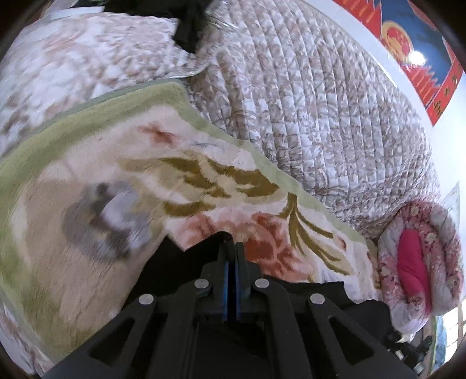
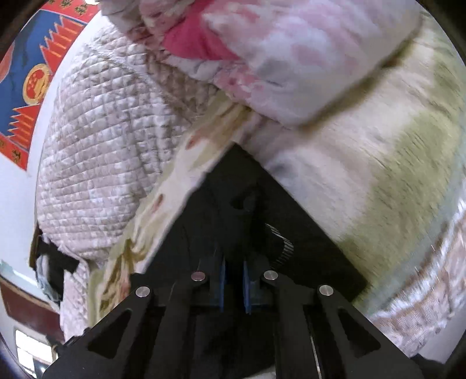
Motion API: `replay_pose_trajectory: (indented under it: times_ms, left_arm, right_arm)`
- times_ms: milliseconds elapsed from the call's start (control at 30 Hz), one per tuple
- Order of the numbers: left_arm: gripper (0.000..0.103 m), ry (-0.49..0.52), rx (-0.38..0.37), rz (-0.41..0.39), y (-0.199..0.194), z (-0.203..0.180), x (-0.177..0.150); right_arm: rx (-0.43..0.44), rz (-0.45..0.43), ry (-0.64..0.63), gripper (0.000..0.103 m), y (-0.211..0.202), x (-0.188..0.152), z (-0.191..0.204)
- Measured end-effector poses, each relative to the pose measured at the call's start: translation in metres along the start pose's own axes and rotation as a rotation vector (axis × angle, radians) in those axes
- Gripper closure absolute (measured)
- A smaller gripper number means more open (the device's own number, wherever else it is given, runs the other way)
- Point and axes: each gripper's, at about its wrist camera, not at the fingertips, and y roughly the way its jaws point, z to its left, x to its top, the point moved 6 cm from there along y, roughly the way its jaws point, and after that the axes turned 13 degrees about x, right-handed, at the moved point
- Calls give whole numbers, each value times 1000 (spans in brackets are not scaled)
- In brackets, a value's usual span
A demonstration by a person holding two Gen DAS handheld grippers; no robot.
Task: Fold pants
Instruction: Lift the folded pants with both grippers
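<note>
Two views, and your left wrist camera comes first. Your left gripper sits at the bottom centre with its blue pads pressed together — clamped on a fold of the black pants, which spread dark across the lower middle of the frame and trail off to the lower right. Under them lies a fleece blanket, cream with olive leaves and orange flowers, and a blurred grey patch shows on it at the left. Above and to the right runs a quilted bedspread in pale brown print. At the right edge you have a rolled pink floral quilt, close to the pants' far end. Some black object lies at the top centre; I cannot tell what it is. A red and blue wall hanging fills the upper right corner.

Now your right wrist camera. Your right gripper is at the bottom centre, its pads narrowly apart with black cloth of the pants caught between them. The fabric rises in a dark triangle up the middle. The same blanket flanks it on both sides, blurred at the right. The pink quilt looms across the top — right over the triangle's peak. The bedspread fills the left, and the hanging sits in the upper left.
</note>
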Motion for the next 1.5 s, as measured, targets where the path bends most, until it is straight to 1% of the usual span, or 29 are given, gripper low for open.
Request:
replay_pose_trajectory:
  times_ms: [67,100,167,200,233,300,367,400,467,533,567,633,667,767,867,967,1033,1067,1100,1133,1200,1267,1300,1333,1367,1400,1433,1467,1500]
  left_arm:
    - [99,13,-21,-11,-3,-13,21]
    - [99,10,-46,-38,-13,-21,34]
    - [99,15,-102,-145,-48,-36,58]
    - [99,17,-125,-193,-66,-39,64]
    - [99,22,-135,-227,-80,-40,64]
    - [99,34,-123,-244,-91,-30,52]
    - [99,34,-79,-192,-79,-8,26]
    - [99,24,-49,-152,-68,6,12]
    - [99,-6,28,-49,-41,37,-21]
    - [99,-60,75,54,-18,63,-47]
    - [99,-82,103,91,-10,73,-57]
    - [99,-86,133,112,-5,79,-65]
    - [99,-83,131,109,-8,78,-65]
    - [99,-46,137,57,-22,71,-64]
    - [99,-63,132,48,-32,75,-69]
    - [99,-64,136,35,-33,74,-70]
    - [99,-54,170,66,-24,79,-75]
    - [99,-61,172,87,-20,81,-78]
    - [99,-73,167,92,-21,83,-79]
    - [99,-72,158,75,-26,83,-78]
    - [99,-51,159,40,-34,79,-75]
    - [99,-29,173,37,-31,76,-75]
    - [99,-23,188,56,-26,78,-78]
    - [99,-12,200,85,-20,79,-83]
    - [98,-1,230,118,-15,81,-89]
    - [98,3,239,128,-13,82,-92]
    - [96,9,245,124,-15,82,-92]
    - [94,11,271,115,-19,84,-92]
    - [94,11,291,102,-23,85,-90]
  right_arm:
    - [86,-48,-41,95,-12,16,30]
    - [122,-74,-65,95,-18,23,46]
    - [159,-115,-91,95,-34,27,63]
    - [158,-118,-89,95,-39,24,62]
    - [133,-108,-81,95,-42,17,54]
    - [77,-71,-49,95,-41,0,28]
    - [15,-31,14,95,-35,-16,-2]
    - [-27,-7,53,95,-34,-27,-22]
    - [-65,12,86,95,-35,-39,-42]
    - [-83,26,84,95,-33,-42,-46]
    - [-89,27,66,95,-33,-40,-42]
    - [-87,22,35,95,-35,-35,-32]
    - [-77,13,27,95,-38,-32,-27]
    - [-86,4,10,95,-39,-31,-20]
    - [-78,-5,39,95,-43,-36,-26]
    - [-106,6,50,95,-39,-38,-35]
    - [-101,-2,76,95,-41,-40,-37]
    - [-92,-15,76,95,-44,-40,-33]
    - [-79,-29,61,95,-48,-39,-25]
    - [-80,-30,40,95,-50,-38,-21]
    - [-100,-30,28,95,-49,-37,-22]
    - [-138,10,48,95,-41,-40,-36]
    - [-168,31,66,95,-37,-44,-42]
    - [-173,27,66,94,-38,-44,-42]
    - [-189,15,50,92,-40,-43,-39]
    - [-216,5,35,86,-44,-43,-35]
    - [-246,-13,22,85,-49,-41,-32]
    - [-279,-38,4,83,-56,-39,-29]
    - [-309,-86,-39,83,-68,-35,-20]
